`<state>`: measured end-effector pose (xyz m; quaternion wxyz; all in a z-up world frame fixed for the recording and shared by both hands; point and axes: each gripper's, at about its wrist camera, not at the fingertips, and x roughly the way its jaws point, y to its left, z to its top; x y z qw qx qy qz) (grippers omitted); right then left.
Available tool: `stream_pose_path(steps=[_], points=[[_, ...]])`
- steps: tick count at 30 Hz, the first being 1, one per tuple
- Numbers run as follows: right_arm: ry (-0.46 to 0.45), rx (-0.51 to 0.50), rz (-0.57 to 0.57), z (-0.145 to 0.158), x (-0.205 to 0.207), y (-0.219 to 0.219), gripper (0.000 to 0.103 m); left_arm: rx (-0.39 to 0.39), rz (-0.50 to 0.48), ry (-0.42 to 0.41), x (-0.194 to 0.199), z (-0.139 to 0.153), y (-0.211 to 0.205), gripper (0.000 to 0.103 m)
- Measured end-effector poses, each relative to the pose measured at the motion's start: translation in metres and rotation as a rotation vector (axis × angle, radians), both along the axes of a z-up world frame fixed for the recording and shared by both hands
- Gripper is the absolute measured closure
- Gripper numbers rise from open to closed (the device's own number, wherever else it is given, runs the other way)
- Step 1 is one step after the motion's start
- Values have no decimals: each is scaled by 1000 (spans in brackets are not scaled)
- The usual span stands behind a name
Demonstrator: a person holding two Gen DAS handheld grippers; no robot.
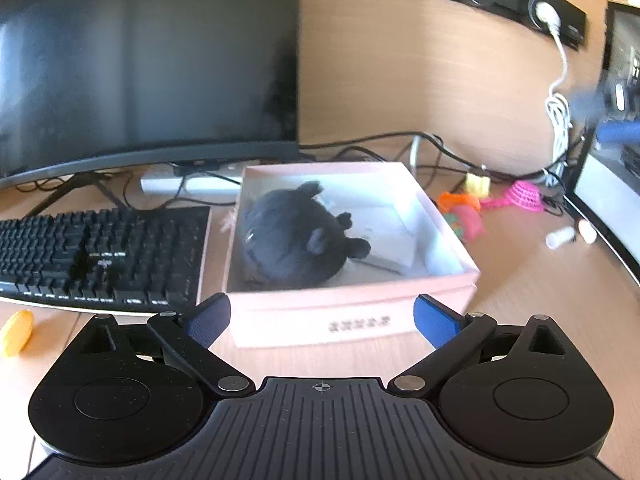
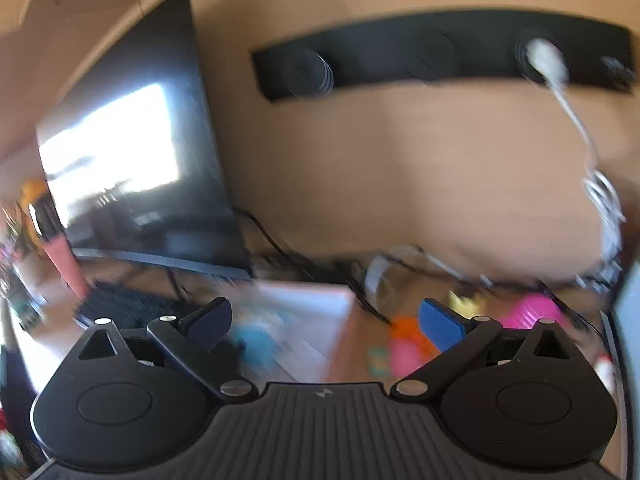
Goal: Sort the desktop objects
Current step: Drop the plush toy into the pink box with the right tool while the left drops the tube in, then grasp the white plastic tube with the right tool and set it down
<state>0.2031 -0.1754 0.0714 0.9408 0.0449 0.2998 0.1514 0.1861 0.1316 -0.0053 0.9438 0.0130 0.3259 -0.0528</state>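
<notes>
A pink open box sits on the desk just ahead of my left gripper, which is open and empty. Inside it lie a black plush toy and white paper. To the box's right lie an orange and pink toy, a yellow item and a pink mesh ball. My right gripper is open and empty, above the desk; its view is badly blurred. The pink box, the orange and pink toy and the pink ball show below it.
A monitor and black keyboard stand left of the box. A yellow object lies at the far left. A white tube lies near a second screen at right. Cables run along the back wall.
</notes>
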Motion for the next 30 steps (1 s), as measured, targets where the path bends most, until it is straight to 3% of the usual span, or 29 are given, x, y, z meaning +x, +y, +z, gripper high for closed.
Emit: stream_pose_path(steps=[6,11,16,22,26,30], points=[[57,-162,-16,-51,-29,-30,2,18,21,9,-3,2,-21,2],[6,-248,-39,-71,-34,-49,2,-31,97,44,-2,6,-37,0],[-22,-276,-125,-91,-2,-64,4,-49,73,86,-19,5,-61,0],[2,-288,-262,-130,52,-96,16,-13,28,138,-42,0,-80,0],[24,-272,-276,-149,77,-112,15,10,52,163,-53,-1,-80,0],[65,-246,-252,-162,87,-122,6,21,88,175,-58,1,-75,0]])
